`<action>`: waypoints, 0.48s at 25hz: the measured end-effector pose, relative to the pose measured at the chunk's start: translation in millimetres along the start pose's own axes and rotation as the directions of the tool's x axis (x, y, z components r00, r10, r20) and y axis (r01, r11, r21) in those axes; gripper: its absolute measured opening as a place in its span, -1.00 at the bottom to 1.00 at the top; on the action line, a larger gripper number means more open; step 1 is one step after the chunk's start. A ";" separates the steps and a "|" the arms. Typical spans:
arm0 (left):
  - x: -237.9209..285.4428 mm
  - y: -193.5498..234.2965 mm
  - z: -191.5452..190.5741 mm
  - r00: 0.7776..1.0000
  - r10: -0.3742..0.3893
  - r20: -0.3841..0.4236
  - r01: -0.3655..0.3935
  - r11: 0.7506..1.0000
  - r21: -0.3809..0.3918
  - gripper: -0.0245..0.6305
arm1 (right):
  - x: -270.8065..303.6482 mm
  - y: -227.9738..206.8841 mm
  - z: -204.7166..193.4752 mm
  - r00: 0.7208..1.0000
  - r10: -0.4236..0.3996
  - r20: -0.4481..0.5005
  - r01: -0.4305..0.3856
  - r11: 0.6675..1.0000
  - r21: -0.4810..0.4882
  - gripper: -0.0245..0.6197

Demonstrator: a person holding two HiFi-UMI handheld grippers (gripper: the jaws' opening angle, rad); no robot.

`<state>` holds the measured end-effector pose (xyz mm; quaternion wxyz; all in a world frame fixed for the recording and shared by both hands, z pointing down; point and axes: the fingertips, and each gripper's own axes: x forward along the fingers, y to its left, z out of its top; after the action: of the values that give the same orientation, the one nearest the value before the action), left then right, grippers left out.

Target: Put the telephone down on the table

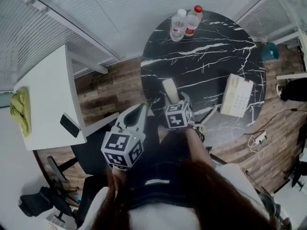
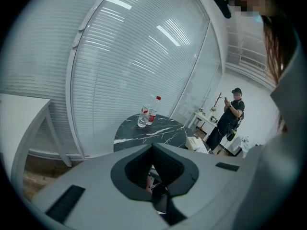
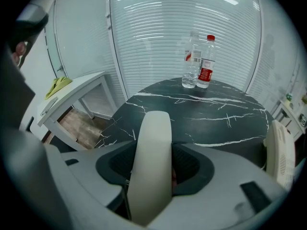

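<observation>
A cream telephone handset [image 1: 170,90] stands upright between the jaws of my right gripper [image 1: 175,102], which is shut on it just above the near edge of the round black marble table [image 1: 201,56]. In the right gripper view the handset [image 3: 154,152] fills the middle of the jaws, hiding my right gripper [image 3: 154,178] behind it. The cream telephone base [image 1: 236,96] lies on the table's right side, also seen as the base [image 3: 280,150] at the right edge. My left gripper [image 1: 138,114] hangs left of the table's edge, its jaws closed on nothing [image 2: 154,150].
Two water bottles [image 1: 185,23] stand at the table's far edge. A white side table [image 1: 48,80] at left carries a yellow-green cloth [image 1: 20,110] and a dark phone [image 1: 70,126]. An office chair [image 1: 41,200] is at lower left. A person [image 2: 229,119] stands beyond the table.
</observation>
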<state>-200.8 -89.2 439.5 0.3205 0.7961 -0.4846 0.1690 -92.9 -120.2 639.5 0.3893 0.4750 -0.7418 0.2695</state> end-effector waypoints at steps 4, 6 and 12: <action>-1.9 -1.1 0.1 1.000 0.002 0.010 -0.002 1.000 -0.010 -0.93 | -0.2 0.2 -0.6 1.000 0.008 -0.013 -0.008 1.000 -0.003 -0.20; -2.7 -2.0 -0.1 1.000 0.002 0.015 -0.002 1.000 -0.015 -0.93 | -1.9 0.3 -1.0 1.000 0.013 -0.026 -0.013 1.000 -0.015 -0.20; -7.4 -5.3 -1.3 0.999 0.010 0.034 -0.009 1.000 -0.028 -0.93 | -7.1 0.8 -2.1 0.999 0.017 -0.031 -0.018 0.999 -0.041 -0.20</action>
<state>-199.7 -81.6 434.3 0.3224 0.7920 -0.4963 0.1503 -91.2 -114.8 634.7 0.4078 0.4563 -0.7453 0.2647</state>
